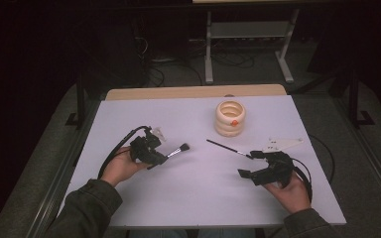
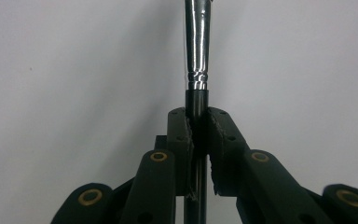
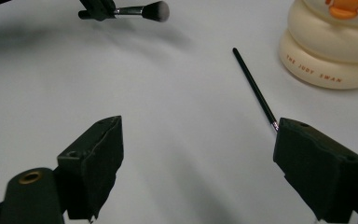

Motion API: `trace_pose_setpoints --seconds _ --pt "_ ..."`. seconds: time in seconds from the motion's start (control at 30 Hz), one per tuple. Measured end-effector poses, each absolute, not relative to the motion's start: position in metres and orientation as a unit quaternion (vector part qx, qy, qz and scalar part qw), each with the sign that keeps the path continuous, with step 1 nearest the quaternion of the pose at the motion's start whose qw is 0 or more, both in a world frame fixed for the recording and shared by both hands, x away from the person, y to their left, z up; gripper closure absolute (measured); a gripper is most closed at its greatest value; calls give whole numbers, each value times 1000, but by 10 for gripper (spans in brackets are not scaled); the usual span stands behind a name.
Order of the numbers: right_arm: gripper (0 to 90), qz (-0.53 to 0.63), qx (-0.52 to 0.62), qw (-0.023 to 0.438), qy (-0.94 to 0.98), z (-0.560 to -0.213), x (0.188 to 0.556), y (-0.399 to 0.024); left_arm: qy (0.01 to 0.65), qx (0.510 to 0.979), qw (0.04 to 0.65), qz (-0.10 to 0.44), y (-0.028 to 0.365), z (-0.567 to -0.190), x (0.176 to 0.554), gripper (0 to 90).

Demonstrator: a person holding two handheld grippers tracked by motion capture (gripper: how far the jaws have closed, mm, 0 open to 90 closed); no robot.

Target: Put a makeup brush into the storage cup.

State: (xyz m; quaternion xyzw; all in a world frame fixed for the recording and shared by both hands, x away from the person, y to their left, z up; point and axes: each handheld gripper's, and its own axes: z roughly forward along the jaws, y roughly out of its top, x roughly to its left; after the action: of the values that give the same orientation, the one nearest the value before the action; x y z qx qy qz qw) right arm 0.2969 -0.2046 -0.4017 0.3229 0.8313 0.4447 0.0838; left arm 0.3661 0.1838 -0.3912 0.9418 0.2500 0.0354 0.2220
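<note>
The left gripper [image 1: 159, 159] is clamped on the handle of a makeup brush [image 1: 178, 149], bristles pointing toward the table's [image 1: 188, 198] middle. The right gripper [image 1: 248, 164] stands wide apart, near a thin black brush [image 1: 226, 147] lying beside the cream ringed holder [image 1: 229, 118].

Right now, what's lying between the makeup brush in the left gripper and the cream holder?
In the high view, bare white table separates the makeup brush from the cream holder; nothing lies between them.
</note>
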Motion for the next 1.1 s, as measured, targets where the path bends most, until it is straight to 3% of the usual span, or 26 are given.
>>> trace_pose_setpoints --seconds 0.7,1.1 --pt "151 466 272 35 841 -376 313 -155 224 906 358 23 179 -357 330 799" --pt "241 482 248 -4 840 -372 326 -127 202 895 397 14 167 -360 320 799"
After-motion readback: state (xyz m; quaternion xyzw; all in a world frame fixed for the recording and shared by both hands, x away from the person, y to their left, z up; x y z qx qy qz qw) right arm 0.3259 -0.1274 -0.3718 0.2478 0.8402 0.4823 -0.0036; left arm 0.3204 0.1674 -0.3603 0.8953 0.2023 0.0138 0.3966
